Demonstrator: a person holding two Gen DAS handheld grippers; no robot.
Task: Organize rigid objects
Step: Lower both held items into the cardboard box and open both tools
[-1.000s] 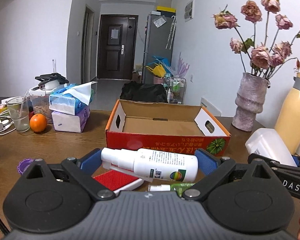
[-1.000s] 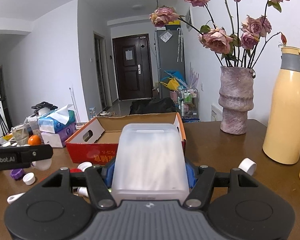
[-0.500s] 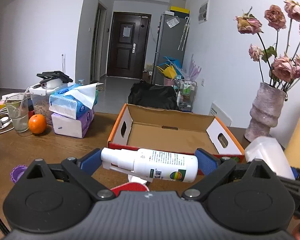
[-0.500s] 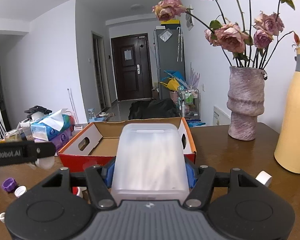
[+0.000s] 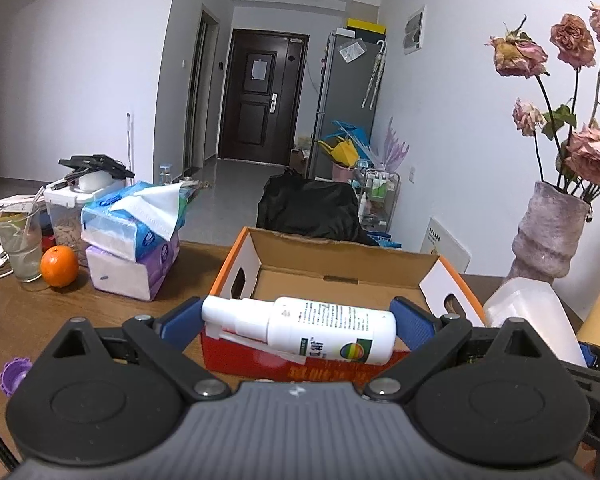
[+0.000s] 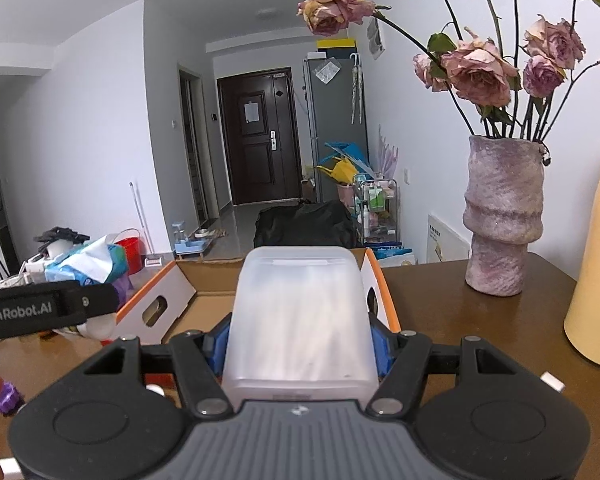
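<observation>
A white plastic spray bottle (image 5: 308, 326) is gripped sideways in the left tongs (image 5: 298, 320), right at the front wall of the open orange cardboard box (image 5: 452, 280); a frosted translucent plastic container (image 6: 300, 320) is clamped in the right tongs (image 6: 300, 340) over that box's right end

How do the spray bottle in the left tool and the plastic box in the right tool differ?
The spray bottle is round, opaque white and labelled; the plastic box is blocky, translucent and plain. The bottle lies crosswise between its pads, the box lengthwise. Both are clamped before the cardboard box.
</observation>
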